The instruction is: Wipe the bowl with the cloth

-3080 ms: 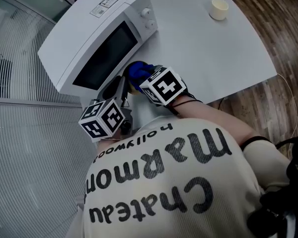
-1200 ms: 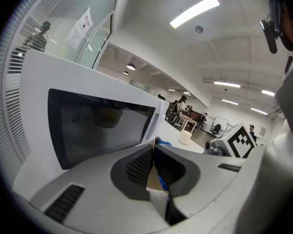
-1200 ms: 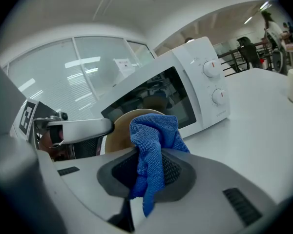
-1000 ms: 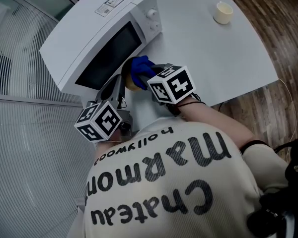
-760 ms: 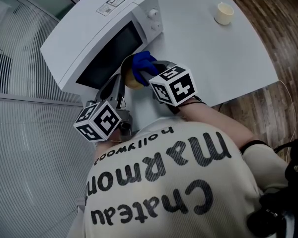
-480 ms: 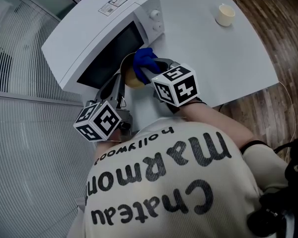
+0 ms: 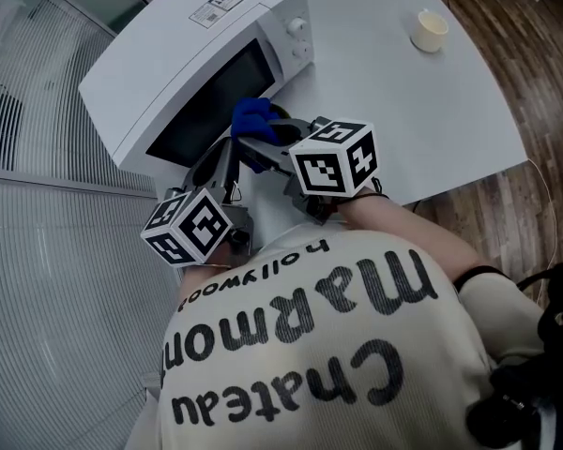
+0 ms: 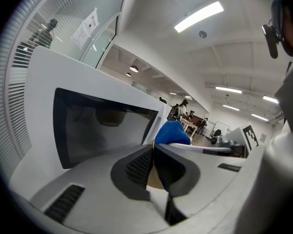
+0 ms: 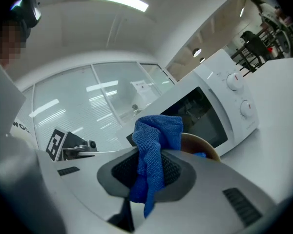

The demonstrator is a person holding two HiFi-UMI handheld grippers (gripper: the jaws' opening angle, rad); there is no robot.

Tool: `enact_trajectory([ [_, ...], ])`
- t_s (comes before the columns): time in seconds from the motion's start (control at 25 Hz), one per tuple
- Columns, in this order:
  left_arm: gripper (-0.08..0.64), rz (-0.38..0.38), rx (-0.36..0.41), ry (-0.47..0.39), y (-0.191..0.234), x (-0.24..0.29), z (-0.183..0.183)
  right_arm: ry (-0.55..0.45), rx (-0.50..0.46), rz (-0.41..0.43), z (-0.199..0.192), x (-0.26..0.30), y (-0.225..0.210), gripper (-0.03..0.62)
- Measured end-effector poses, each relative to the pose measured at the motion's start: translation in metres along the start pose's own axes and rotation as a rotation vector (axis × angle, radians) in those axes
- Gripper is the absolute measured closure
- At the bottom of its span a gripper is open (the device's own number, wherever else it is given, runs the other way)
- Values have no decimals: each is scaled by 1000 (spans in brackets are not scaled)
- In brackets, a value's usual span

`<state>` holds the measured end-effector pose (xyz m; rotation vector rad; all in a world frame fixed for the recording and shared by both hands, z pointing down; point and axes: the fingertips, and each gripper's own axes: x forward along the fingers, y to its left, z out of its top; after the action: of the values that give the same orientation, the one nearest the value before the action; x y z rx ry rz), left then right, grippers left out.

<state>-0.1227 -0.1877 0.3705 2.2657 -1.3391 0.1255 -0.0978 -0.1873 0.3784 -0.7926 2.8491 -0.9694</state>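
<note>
A tan bowl [image 9: 201, 146] is held up in front of the microwave; my left gripper [image 8: 153, 149] is shut on its rim, and a sliver of tan bowl [image 8: 153, 180] shows between the pads. My right gripper [image 9: 149, 154] is shut on a blue cloth [image 9: 155, 139] that bunches above the jaws and hangs below them, just this side of the bowl's rim. In the head view the cloth [image 7: 254, 116] sits over the two grippers' tips, with the left gripper [image 7: 229, 156] and right gripper [image 7: 266, 142] close together. The bowl is mostly hidden there.
A white microwave [image 7: 188, 54] with a dark door stands right behind the bowl. A cream cup [image 7: 432, 31] sits far right on the white table [image 7: 403, 111], whose curved edge meets wooden floor [image 7: 535, 82]. A glass partition [image 7: 38, 251] runs along the left.
My right gripper has risen and tipped upward with the blue cloth, carrying it up and left over the bowl, whose tan inside no longer shows. The left gripper has stayed put.
</note>
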Motion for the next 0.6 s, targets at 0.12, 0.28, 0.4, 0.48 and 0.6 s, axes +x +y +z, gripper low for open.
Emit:
enact_trajectory([
  [0.12,552,7,-15,-6,3,-1,3,8,5,26,0,2,3,531],
  [0.28,553,18,-29,-14,11,-1,5,35,13,57,-5,7,5,531],
  [0.4,552,32,-39,-22,16,-1,8,69,13,83,-11,9,8,531],
  [0.48,552,34,-63,-29,19,-2,10,94,-10,95,-15,10,10,531],
  [0.6,552,27,-126,-38,23,0,11,130,-97,93,-22,10,10,531],
])
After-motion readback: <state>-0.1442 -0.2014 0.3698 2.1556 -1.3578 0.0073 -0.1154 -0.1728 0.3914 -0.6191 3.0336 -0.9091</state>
